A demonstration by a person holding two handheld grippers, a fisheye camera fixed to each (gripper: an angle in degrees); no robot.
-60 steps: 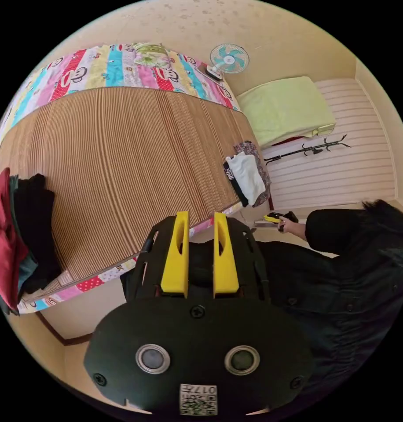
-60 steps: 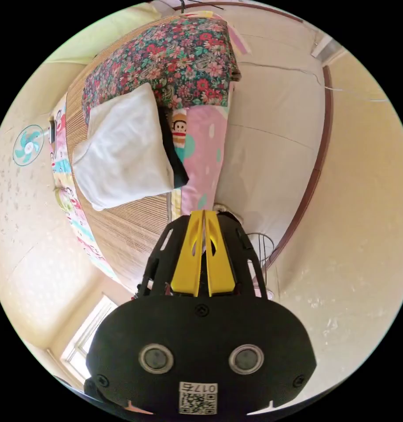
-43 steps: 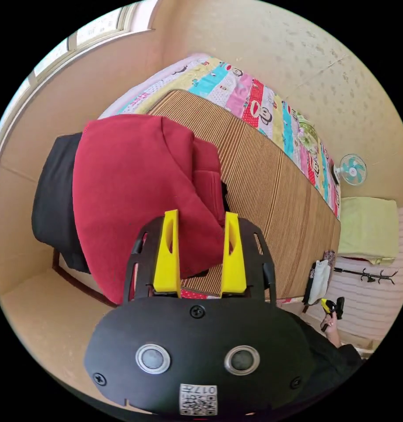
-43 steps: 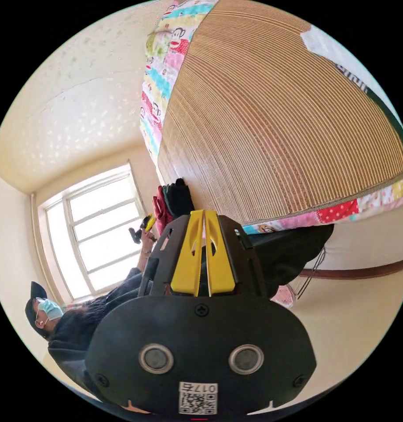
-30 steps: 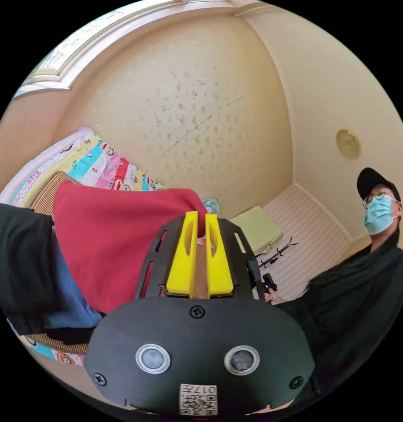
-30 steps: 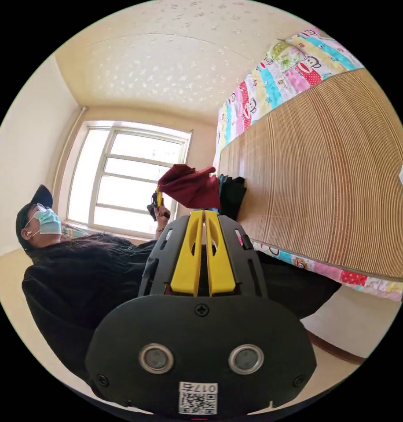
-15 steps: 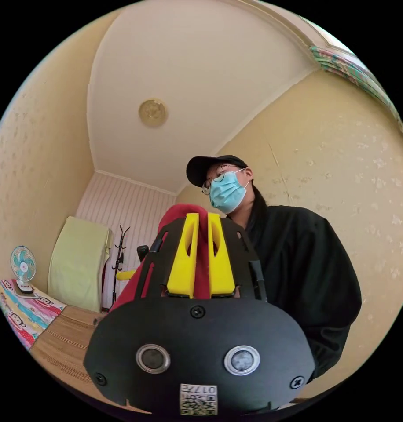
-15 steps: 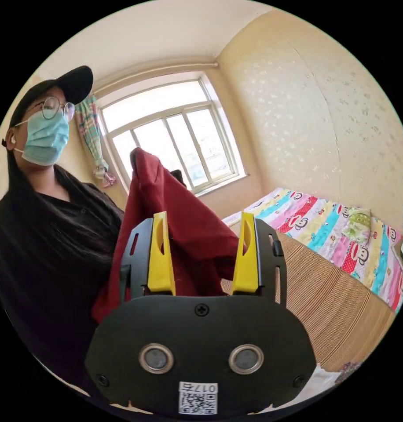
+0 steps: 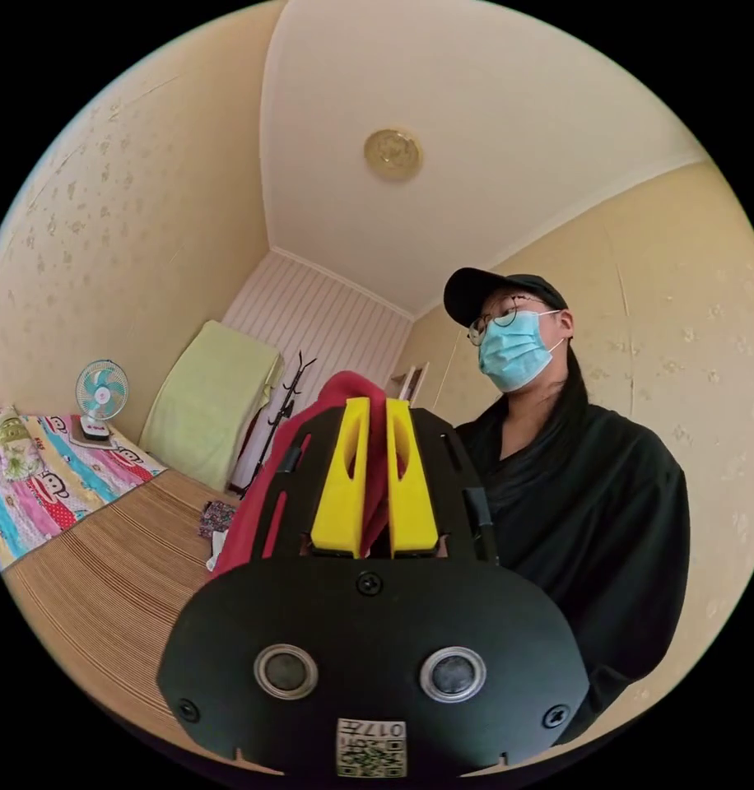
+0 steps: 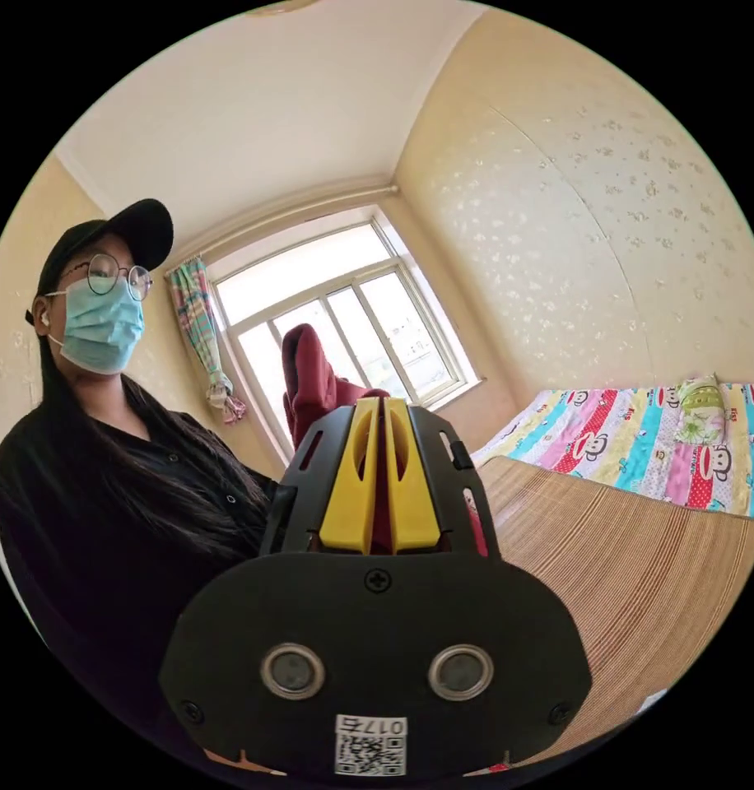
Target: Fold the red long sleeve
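Note:
The red long sleeve point(image 9: 344, 393) is held up in the air in front of the person. In the left gripper view my left gripper point(image 9: 375, 411) is shut on a bunched fold of it, red cloth showing between the yellow jaws and hanging down its left side. In the right gripper view my right gripper point(image 10: 381, 411) is shut on another part of the red long sleeve point(image 10: 307, 383), which rises behind the jaws against the window. Most of the garment is hidden behind the gripper bodies.
A bed with a woven mat point(image 9: 105, 568) point(image 10: 632, 559) and a striped cartoon sheet point(image 10: 640, 453) lies below. Folded clothes point(image 9: 216, 527) sit at the mat's far end. A small fan point(image 9: 101, 395), a coat rack point(image 9: 286, 395), a window point(image 10: 344, 321) and the person point(image 9: 574, 510) are around.
The right gripper's jaws, wide apart half a second ago, have closed on the red cloth. Both views have swung a little. The left gripper keeps its hold.

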